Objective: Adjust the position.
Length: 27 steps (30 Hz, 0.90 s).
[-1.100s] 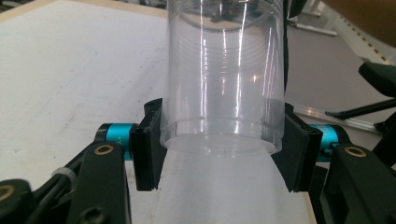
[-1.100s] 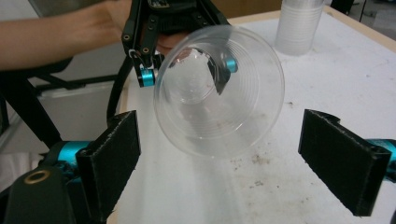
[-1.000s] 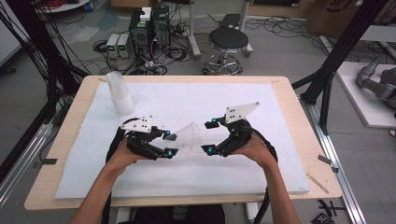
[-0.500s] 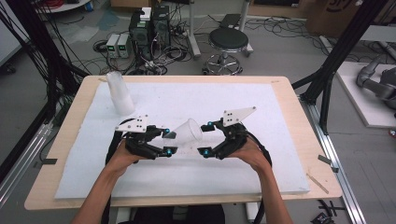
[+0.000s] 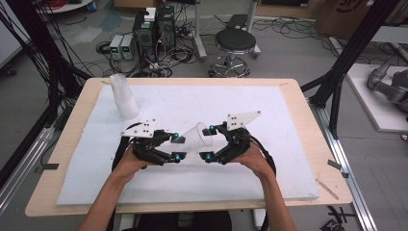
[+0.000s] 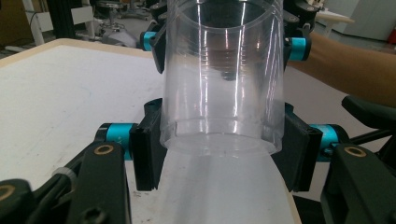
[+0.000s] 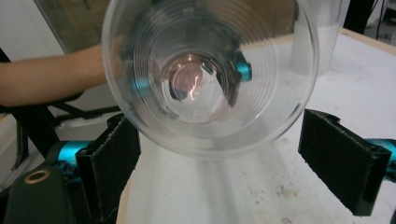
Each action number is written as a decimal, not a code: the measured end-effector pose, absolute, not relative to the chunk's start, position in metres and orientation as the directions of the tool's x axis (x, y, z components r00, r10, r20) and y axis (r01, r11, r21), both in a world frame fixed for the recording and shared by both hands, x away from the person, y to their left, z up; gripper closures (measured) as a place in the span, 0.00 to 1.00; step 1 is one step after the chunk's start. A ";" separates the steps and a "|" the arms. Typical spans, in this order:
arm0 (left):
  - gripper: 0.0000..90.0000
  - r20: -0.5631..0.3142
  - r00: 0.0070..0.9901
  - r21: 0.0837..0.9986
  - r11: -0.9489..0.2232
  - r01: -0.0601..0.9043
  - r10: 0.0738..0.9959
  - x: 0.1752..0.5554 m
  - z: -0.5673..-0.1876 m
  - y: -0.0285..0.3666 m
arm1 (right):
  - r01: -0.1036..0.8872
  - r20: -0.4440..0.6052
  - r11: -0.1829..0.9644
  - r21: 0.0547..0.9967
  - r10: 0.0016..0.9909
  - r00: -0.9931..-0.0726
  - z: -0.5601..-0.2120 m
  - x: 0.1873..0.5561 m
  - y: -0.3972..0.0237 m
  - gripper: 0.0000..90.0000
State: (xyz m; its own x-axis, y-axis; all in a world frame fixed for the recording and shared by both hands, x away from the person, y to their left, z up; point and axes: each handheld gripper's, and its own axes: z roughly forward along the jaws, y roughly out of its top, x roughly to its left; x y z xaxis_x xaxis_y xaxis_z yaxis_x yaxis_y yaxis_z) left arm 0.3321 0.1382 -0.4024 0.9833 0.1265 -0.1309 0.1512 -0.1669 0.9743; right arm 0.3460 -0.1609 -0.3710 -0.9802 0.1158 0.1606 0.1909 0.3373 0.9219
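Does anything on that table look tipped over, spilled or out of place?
Nothing is spilled or broken. The one odd sight: a clear plastic cup hangs sideways in the air, its base clamped in the left gripper, its mouth facing the open right gripper. The stack of cups leans slightly.

black claws [image 5: 166,148] w/ cyan knobs, grey 3-cornered plates, bare forearms

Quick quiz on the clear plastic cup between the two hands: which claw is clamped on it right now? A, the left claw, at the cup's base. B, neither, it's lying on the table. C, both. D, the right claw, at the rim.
A: the left claw has its pads pressed on both sides of the clear cup's base, while the right claw stands open, its pads clear of the rim.
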 end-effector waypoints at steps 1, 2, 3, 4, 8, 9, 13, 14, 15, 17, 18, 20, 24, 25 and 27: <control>0.47 -0.133 0.983 0.974 -0.166 0.153 0.125 0.332 -0.402 0.138 | 0.191 0.165 0.307 0.932 0.111 -0.980 -0.372 0.346 -0.161 0.14; 0.47 -0.133 0.983 0.974 -0.166 0.153 0.125 0.332 -0.402 0.138 | 0.191 0.165 0.307 0.932 0.111 -0.980 -0.372 0.346 -0.161 0.14; 0.47 -0.135 0.983 0.975 -0.160 0.154 0.125 0.331 -0.402 0.137 | 0.191 0.168 0.280 0.941 0.105 -0.980 -0.373 0.346 -0.162 0.14; 0.47 -0.135 0.983 0.975 -0.160 0.154 0.125 0.331 -0.402 0.137 | 0.191 0.168 0.280 0.941 0.105 -0.980 -0.373 0.346 -0.162 0.14; 0.47 -0.132 0.984 0.977 -0.152 0.150 0.122 0.332 -0.403 0.136 | 0.191 0.170 0.258 0.947 0.099 -0.980 -0.376 0.344 -0.159 0.14; 0.47 -0.133 0.984 0.977 -0.152 0.150 0.118 0.331 -0.403 0.134 | 0.190 0.171 0.257 0.948 0.095 -0.981 -0.377 0.344 -0.158 0.14; 0.47 -0.129 0.986 0.977 -0.159 0.145 0.108 0.331 -0.404 0.131 | 0.189 0.173 0.246 0.951 0.084 -0.981 -0.378 0.345 -0.155 0.14; 0.47 -0.129 0.986 0.977 -0.159 0.145 0.108 0.331 -0.404 0.131 | 0.189 0.173 0.246 0.951 0.084 -0.981 -0.378 0.345 -0.155 0.14; 0.47 -0.127 0.986 0.977 -0.161 0.143 0.105 0.331 -0.404 0.129 | 0.189 0.174 0.243 0.951 0.083 -0.981 -0.378 0.344 -0.155 0.14; 0.47 -0.127 0.987 0.976 -0.163 0.143 0.100 0.331 -0.404 0.128 | 0.190 0.176 0.235 0.953 0.078 -0.981 -0.378 0.344 -0.155 0.14; 0.47 -0.127 0.987 0.976 -0.163 0.143 0.100 0.331 -0.404 0.128 | 0.190 0.176 0.235 0.953 0.078 -0.981 -0.378 0.344 -0.155 0.14; 0.47 -0.126 0.988 0.977 -0.162 0.140 0.095 0.330 -0.404 0.126 | 0.186 0.173 0.222 0.957 0.076 -0.982 -0.377 0.345 -0.155 0.14; 0.47 -0.126 0.988 0.978 -0.159 0.138 0.085 0.329 -0.404 0.124 | 0.191 0.181 0.207 0.960 0.062 -0.981 -0.377 0.345 -0.156 0.16; 0.47 -0.126 0.989 0.978 -0.159 0.138 0.082 0.329 -0.404 0.122 | 0.186 0.178 0.199 0.962 0.059 -0.982 -0.376 0.344 -0.156 0.16; 0.47 -0.123 0.989 0.978 -0.163 0.134 0.079 0.329 -0.404 0.122 | 0.187 0.180 0.194 0.963 0.053 -0.982 -0.376 0.345 -0.156 0.17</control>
